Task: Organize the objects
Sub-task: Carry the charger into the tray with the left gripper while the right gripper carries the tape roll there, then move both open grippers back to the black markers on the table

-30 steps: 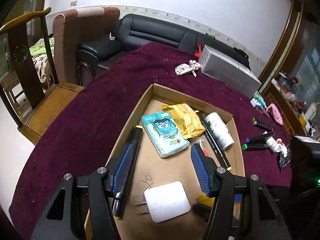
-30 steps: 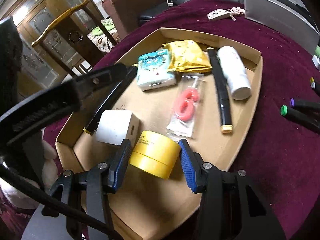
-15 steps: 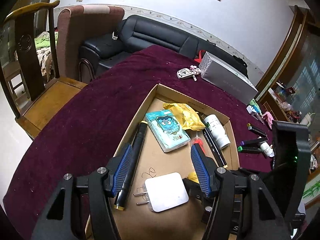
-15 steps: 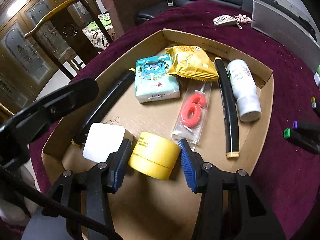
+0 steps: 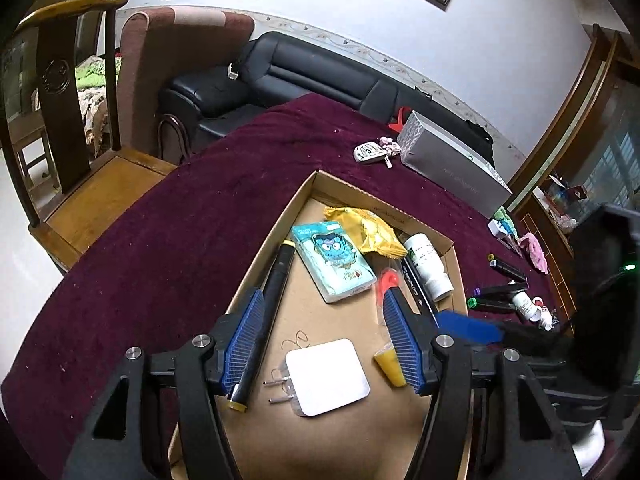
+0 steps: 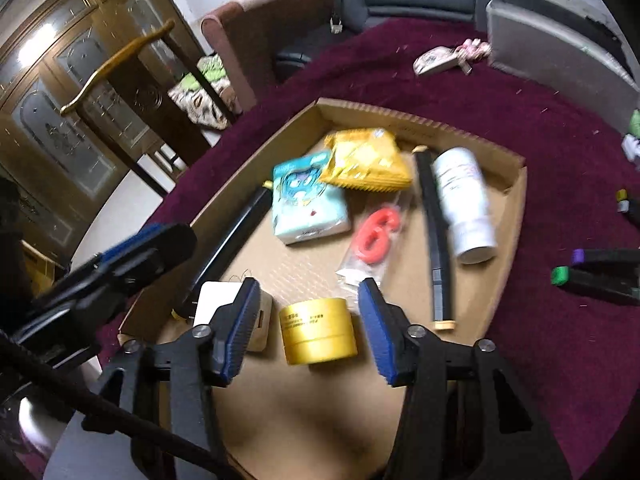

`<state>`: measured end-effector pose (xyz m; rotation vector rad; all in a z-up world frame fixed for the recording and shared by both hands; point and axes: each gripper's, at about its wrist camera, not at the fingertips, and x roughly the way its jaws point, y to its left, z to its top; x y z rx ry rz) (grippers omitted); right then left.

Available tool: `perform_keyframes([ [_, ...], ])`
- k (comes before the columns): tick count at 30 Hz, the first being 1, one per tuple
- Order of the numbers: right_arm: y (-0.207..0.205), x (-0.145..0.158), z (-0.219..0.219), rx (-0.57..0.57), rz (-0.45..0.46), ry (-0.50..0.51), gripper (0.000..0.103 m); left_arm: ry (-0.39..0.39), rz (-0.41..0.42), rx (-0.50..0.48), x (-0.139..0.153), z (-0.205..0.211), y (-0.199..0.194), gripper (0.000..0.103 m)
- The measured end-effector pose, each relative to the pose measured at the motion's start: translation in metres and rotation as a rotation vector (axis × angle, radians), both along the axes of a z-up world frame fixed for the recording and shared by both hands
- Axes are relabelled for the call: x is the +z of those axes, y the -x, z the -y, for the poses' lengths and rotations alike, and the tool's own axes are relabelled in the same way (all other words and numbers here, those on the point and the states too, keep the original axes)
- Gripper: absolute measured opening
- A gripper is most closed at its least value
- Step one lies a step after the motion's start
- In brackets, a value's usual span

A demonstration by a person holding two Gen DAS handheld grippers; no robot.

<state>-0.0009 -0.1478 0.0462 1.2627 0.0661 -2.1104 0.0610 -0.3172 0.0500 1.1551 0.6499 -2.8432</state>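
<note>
A shallow cardboard tray (image 5: 276, 236) (image 6: 516, 216) lies on the maroon tablecloth. It holds a white charger (image 5: 326, 376), a black marker (image 5: 276, 280), a teal tissue pack (image 6: 308, 208), a yellow snack bag (image 6: 366, 162), a red item in a clear sleeve (image 6: 376, 236), a second black pen (image 6: 436, 248) and a white bottle (image 6: 464, 204). A yellow tape roll (image 6: 318, 330) stands on the tray floor between the fingers of my right gripper (image 6: 308, 332), whose jaws are opening, with gaps on both sides. My left gripper (image 5: 324, 344) hovers open above the charger, holding nothing.
Several markers (image 6: 592, 272) lie on the cloth right of the tray. A grey box (image 5: 452, 168) and a key fob (image 5: 370, 153) sit at the far side. A wooden chair (image 5: 80, 120) and a black sofa (image 5: 304, 68) stand past the table's left edge.
The right jaws have spread away from the yellow tape roll, which now rests flat in the tray, and the right gripper has risen slightly. The left gripper has stayed in place.
</note>
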Motion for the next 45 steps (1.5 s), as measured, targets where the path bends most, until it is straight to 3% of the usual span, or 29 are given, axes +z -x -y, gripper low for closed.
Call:
perform_keyframes([
  [4,-0.006,0.008,-0.016,-0.013,0.012,0.021,0.059,-0.004,0.002,-0.007,-0.002,-0.002,-0.004,0.056],
  [11,-0.007,-0.01,-0.029,0.019,0.275,0.179,0.06,-0.028,0.011,0.009,-0.007,0.003,-0.01,0.056],
  [13,-0.002,-0.017,-0.029,-0.003,0.31,0.192,0.06,-0.031,0.014,0.01,-0.008,0.005,-0.01,0.056],
  [26,0.033,-0.004,-0.005,-0.062,0.191,0.093,0.06,-0.049,0.005,-0.023,-0.012,0.006,-0.01,0.056],
  [38,0.023,0.002,-0.058,-0.145,0.198,0.158,0.06,-0.039,0.021,-0.047,-0.01,-0.009,-0.012,0.056],
  [45,0.003,0.012,-0.11,-0.212,0.12,0.153,0.061,0.026,0.005,-0.112,0.008,-0.045,-0.013,0.056],
])
